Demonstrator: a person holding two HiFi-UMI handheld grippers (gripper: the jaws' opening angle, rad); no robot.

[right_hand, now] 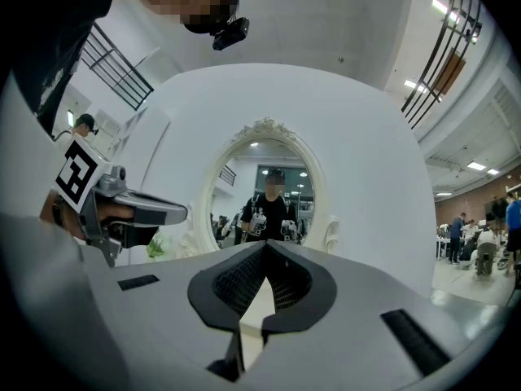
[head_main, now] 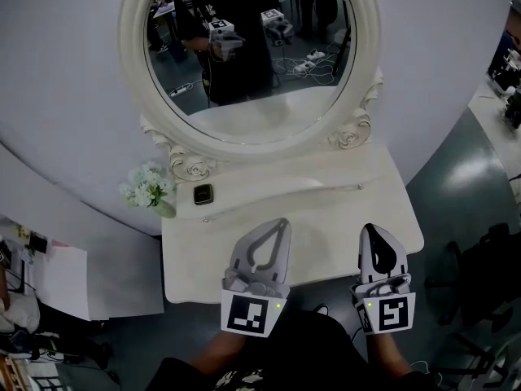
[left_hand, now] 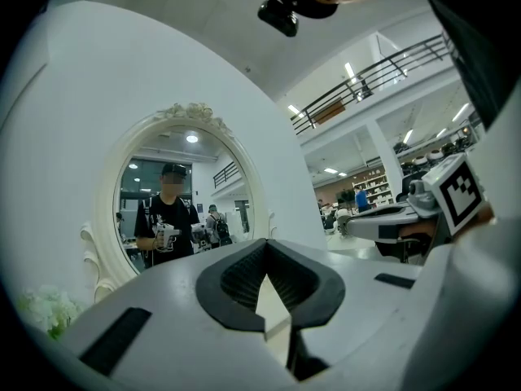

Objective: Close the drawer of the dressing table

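So, left gripper (head_main: 281, 225) & right gripper (head_main: 369, 230) hang level, jaws shut & empty, over the table (head_main: 326, 192) front edge below the mirror (head_main: 244, 47) (drawer unseen, prob. under that edge), suiting a push.

The mirror (head_main: 244, 55) was cut off at its top by the head view's upper edge. The drawer lay hidden beneath the tabletop (head_main: 326, 202), and a small dark object (head_main: 203, 194) beside the flowers (head_main: 146, 190) was too small to identify.
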